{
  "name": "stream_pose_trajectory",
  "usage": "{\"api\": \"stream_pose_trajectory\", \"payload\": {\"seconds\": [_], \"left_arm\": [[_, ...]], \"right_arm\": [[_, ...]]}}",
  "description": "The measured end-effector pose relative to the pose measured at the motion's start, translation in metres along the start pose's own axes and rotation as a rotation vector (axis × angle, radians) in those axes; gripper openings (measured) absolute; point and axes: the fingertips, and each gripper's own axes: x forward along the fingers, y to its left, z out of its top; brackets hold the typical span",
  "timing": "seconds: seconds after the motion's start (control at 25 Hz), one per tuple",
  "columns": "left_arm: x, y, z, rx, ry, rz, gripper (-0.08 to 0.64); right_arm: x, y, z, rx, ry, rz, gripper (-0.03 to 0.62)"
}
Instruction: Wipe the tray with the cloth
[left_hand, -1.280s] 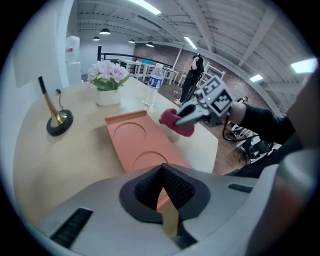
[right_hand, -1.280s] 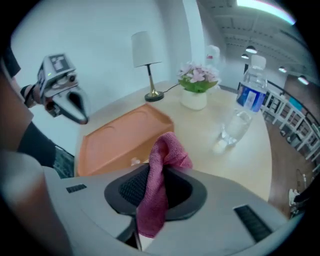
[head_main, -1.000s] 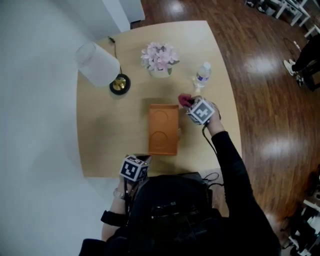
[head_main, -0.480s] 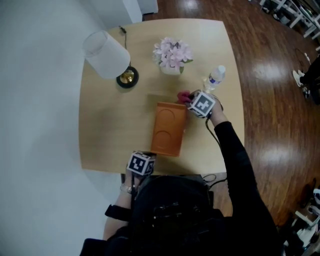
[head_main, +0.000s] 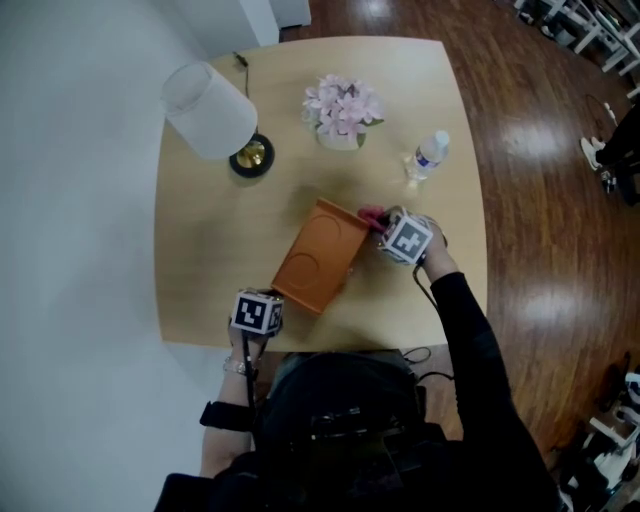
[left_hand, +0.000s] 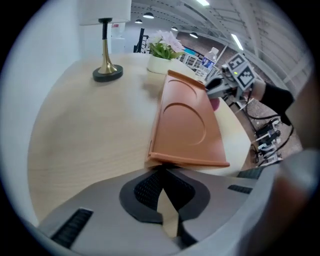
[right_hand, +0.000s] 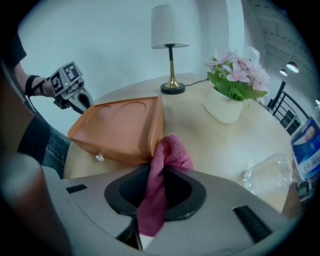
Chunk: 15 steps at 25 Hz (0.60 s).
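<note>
The orange tray (head_main: 318, 257) is now lying swung round to a diagonal on the bench (head_main: 205, 260), having been sitting square before. The left gripper (left_hand: 162, 169) is holding the tray's near rim, jaws closed on it. The right gripper (right_hand: 161, 170) is pinching the pink cloth (right_hand: 172, 150) in its jaws, the cloth touching the tray's far corner.

Left gripper (left_hand: 162, 172): jaws pinch the tray's near edge.
Tray (left_hand: 187, 125): orange, with a round dip.
Far side: lamp (left_hand: 106, 70), flowers (left_hand: 162, 49), bottle (left_hand: 209, 59).
</note>
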Motion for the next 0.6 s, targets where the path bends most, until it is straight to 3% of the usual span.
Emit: {"api": "stream_pose_trajectory", "payload": {"seconds": [0.12,0.28,0.6], "left_arm": [[-0.007,0.041,0.017,-0.017,-0.022,0.068,0.0],[-0.013,0.08,0.044,0.006,-0.043,0.115,0.0],[-0.014,0.113,0.086,0.055,-0.073,0.121,0.0]], "right_arm": [[-0.001,0.022,-0.01,-0.029,0.022,-0.023,0.08],[0.005,0.059,-0.012,-0.021,0.02,0.01,0.08],[0.011,0.115,-0.016,0.11,-0.011,0.02,0.08]]}}
